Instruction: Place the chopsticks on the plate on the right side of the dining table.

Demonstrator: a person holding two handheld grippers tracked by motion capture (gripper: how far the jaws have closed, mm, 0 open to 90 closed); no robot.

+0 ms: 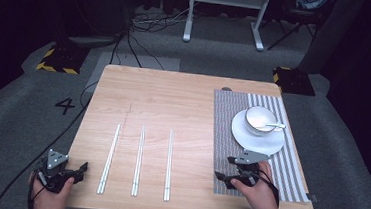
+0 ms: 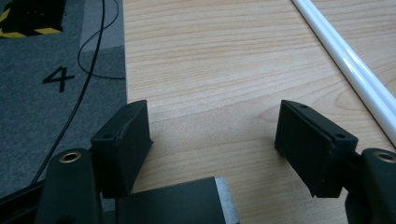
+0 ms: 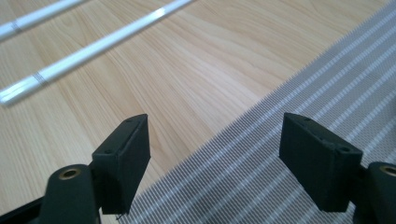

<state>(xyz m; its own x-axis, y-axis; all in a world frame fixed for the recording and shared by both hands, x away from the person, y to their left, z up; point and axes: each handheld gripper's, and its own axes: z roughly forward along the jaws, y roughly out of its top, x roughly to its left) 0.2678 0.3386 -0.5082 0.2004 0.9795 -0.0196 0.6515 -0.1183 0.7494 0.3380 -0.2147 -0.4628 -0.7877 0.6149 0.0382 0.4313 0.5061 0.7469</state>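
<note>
Wooden table (image 1: pixel 184 99) carries three chopstick pairs (image 1: pixel 138 161); left gripper (image 1: pixel 79 171) and right gripper (image 1: pixel 224 168), over the striped placemat's (image 1: pixel 288 173) edge, both gape empty

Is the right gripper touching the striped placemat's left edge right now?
Cannot tell. In the right gripper view the open right gripper straddles the placemat edge, nothing between its fingers; their tips are cut off.

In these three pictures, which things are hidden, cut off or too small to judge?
- Bowl contents, high view: too small; a spoon rests in it.
- Placemat near edge, high view: partly hidden by the right gripper and hand.
- Chopsticks, right gripper view: ends cut off by the picture edges.
- Left gripper cable, high view: runs past the bottom edge.
</note>
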